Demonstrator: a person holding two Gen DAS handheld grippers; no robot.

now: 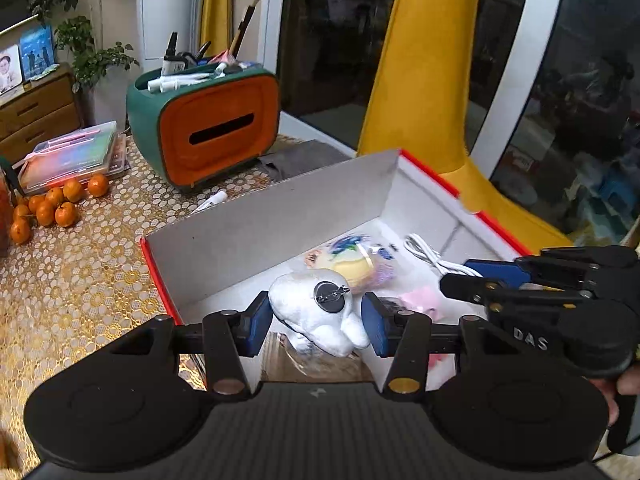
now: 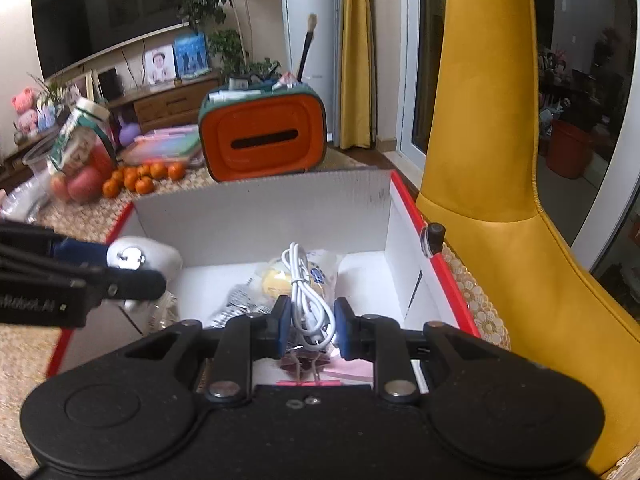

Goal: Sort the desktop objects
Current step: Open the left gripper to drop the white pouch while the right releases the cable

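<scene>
Blue pads on the left gripper (image 1: 316,322) frame a white plush toy (image 1: 316,312), and what a close fit: the left pad (image 1: 259,322) presses its side, the right pad (image 1: 376,330) sits at the toy's other flank, though whether it truly bites there I cannot tell. A round metal pin clasp (image 1: 331,291) shows on the toy's upturned face. Over to the right gripper (image 2: 308,328), fingers narrowly parted around a coiled white cable (image 2: 306,288), the loops running between the pads; contact on either pad is hard to call, so a firm hold cannot be confirmed.

Both tools are working inside the red-edged cardboard box (image 1: 280,208), which sits on the gold patterned tablecloth (image 1: 80,272). Beneath the cable lie a yellow packaged item (image 2: 276,280) and a pink sticky-note pad (image 2: 352,372), all on the box floor. From the right wrist view, the left gripper comes in from the left edge with the plush at its tips, above the box's near-left corner.

Beyond the box stands an orange-and-green tissue holder (image 1: 208,132) with pens and a brush on top. Further left, a cluster of small oranges (image 1: 52,208) sits beside a stack of plastic cases (image 1: 72,156). A yellow chair (image 2: 500,160) rises just to the right of the box.
</scene>
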